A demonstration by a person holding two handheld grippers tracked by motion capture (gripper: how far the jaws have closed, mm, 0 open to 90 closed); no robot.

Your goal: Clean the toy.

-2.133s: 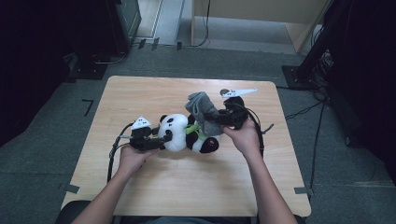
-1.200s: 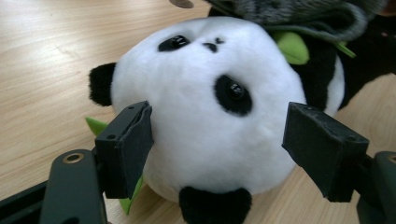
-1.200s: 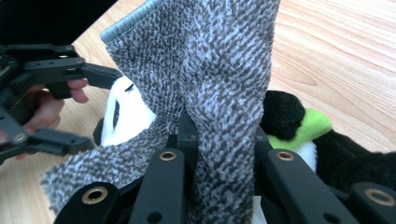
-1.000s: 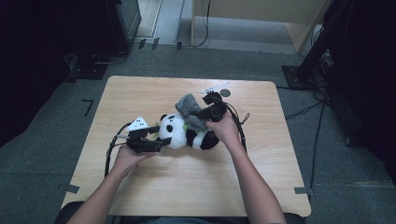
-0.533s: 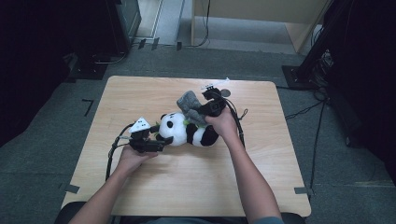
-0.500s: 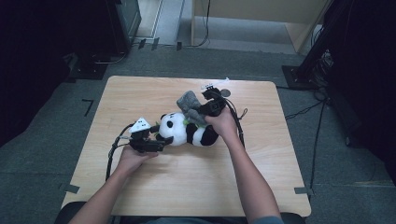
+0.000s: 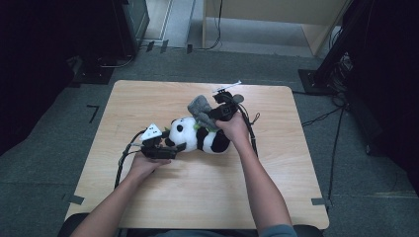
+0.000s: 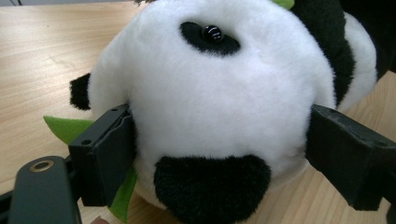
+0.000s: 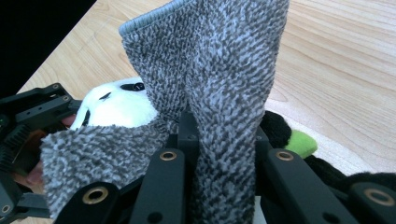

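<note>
The plush panda point(image 7: 200, 138) lies on its side near the middle of the table point(image 7: 296, 197), somewhat toward the far edge, head pointing to the left edge. The left claw point(image 7: 174, 148) brackets the head: its jaws have just been opening, and in the left gripper view the head point(image 8: 219, 102) sits between them, the left pad still brushing the fur, the right pad standing just clear, so I read this claw as released rather than gripping. The right claw point(image 7: 210, 118) is clenched on a grey cloth point(image 7: 199, 106), whose folds rise on both sides of the shut jaws in the right gripper view (a towel or washcloth, by its nap), held over the panda's body.

What could go wrong: with the head let go, any rub or pull of the cloth may roll or drag the soft toy, since nothing then pins it. The cloth could also catch on the green leaf point(image 8: 65, 128) by the panda's ear or on the left claw close by. The right claw's cable point(image 7: 253, 133) loops just beside the toy and could snag on a sweep.

Room is generous: bare wood lies open toward the near edge and both near corners, less so toward the far edge behind the right hand.
</note>
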